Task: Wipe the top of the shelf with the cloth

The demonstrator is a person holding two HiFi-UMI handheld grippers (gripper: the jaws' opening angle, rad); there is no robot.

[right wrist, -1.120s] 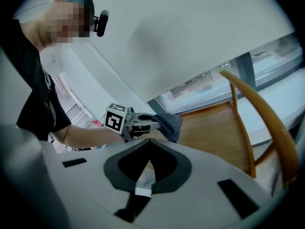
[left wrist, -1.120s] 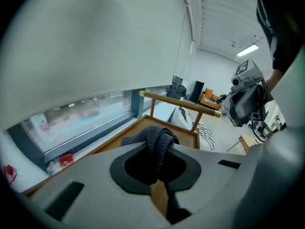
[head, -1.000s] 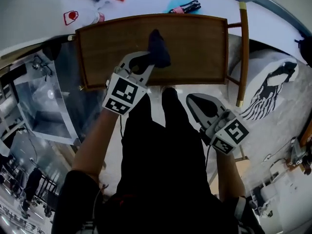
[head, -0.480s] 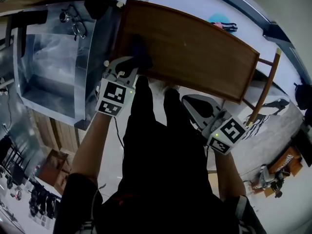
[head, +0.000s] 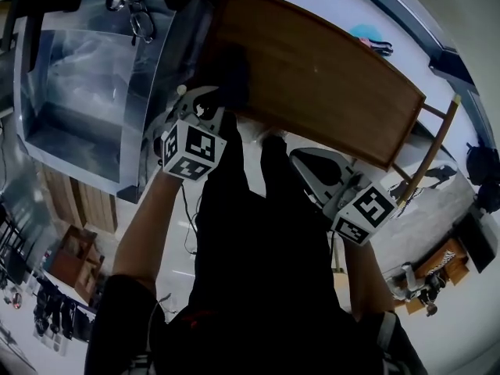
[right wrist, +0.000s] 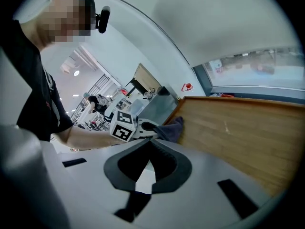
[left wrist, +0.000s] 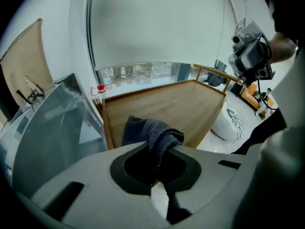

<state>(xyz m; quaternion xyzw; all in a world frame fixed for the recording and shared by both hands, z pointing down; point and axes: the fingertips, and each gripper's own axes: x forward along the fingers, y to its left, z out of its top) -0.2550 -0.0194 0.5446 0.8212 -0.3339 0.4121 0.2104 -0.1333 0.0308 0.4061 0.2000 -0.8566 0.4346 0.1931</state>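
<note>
The wooden shelf top (head: 328, 69) runs slantwise across the head view. A dark grey cloth (head: 231, 75) lies bunched at its left end. My left gripper (head: 209, 106) is shut on the cloth at the near edge. In the left gripper view the cloth (left wrist: 153, 133) rises folded from between the jaws, with the shelf top (left wrist: 181, 104) beyond. My right gripper (head: 322, 165) hangs below the shelf's front edge, shut and holding nothing. The right gripper view shows its jaws (right wrist: 148, 146) closed, with the cloth (right wrist: 174, 126) and the left gripper (right wrist: 143, 126) on the shelf top (right wrist: 238, 128).
A clear-walled box (head: 74, 76) stands against the shelf's left end, with glasses (head: 134, 16) on its rim. A wooden rail (head: 436, 135) sticks out at the shelf's right end. A white bag with a dark print (left wrist: 229, 123) lies on the floor beyond.
My left gripper has dragged the cloth from the middle of the shelf top to its left end. The head view has swung left. The right gripper has stayed by the front edge.
</note>
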